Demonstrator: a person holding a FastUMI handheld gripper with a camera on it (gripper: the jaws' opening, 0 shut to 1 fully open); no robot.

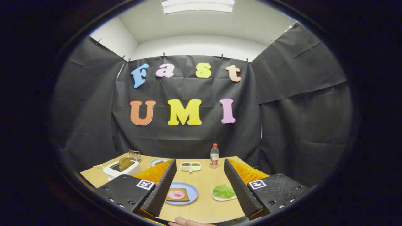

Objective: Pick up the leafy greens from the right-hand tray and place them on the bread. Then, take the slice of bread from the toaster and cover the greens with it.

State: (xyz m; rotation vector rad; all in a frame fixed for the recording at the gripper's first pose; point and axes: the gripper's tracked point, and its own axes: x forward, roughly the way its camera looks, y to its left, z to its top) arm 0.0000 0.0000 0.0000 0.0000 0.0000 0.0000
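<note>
My gripper (198, 165) hangs open above the near side of the wooden table (201, 205), with nothing between its fingers. Below and between the fingers a blue plate (191, 189) holds a brown slice of bread (177, 195) topped with a pink round slice. Close by the right finger lies a white tray (216, 196) with the leafy greens (223, 191) on it. A white toaster (122, 169) stands beyond the left finger, with a slice of bread (125, 163) sticking up out of its slot.
At the back of the table stand a clear bottle with a red cap (214, 156), a white divided dish (190, 166), a pale plate (157, 162) with something dark, and a small wire rack (135, 155). A person's hand (185, 222) shows at the near edge.
</note>
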